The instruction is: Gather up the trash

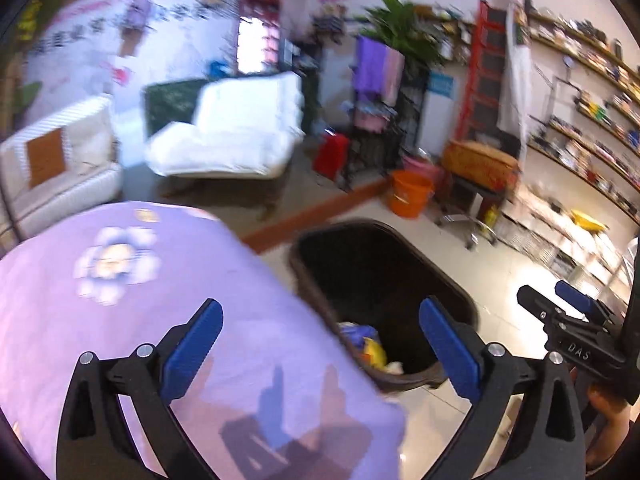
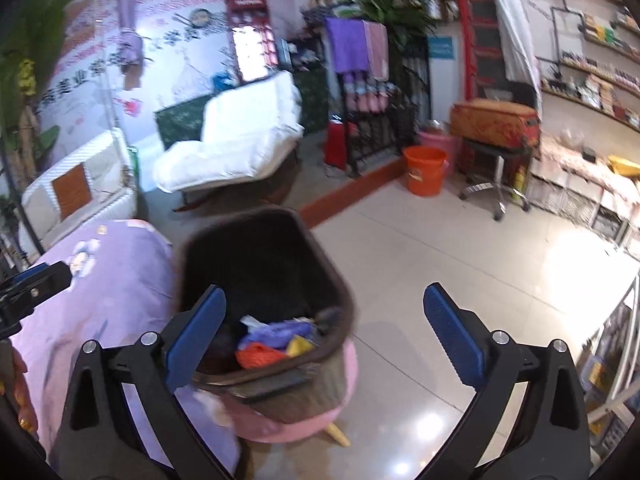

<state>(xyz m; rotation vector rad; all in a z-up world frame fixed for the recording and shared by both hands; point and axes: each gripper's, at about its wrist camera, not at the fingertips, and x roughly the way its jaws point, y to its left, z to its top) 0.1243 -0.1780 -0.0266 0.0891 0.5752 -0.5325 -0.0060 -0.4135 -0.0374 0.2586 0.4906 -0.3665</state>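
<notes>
At lower centre we see a dark brown bin (image 2: 264,280) holding orange, purple and yellow trash (image 2: 276,340); both our left gripper (image 1: 320,344) and right gripper (image 2: 324,332) gape empty.

Bin (image 2: 264,264) mouth unobstructed; lilac-covered table (image 2: 112,292) close left; floor (image 2: 460,264) right free.

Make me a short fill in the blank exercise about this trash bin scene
1. The dark brown trash bin rests on a round ____ stool.
2. Both the left gripper and the right gripper have their jaws ____.
3. The plastic bucket on the floor is ____.

Missing words: pink; open; orange
</notes>
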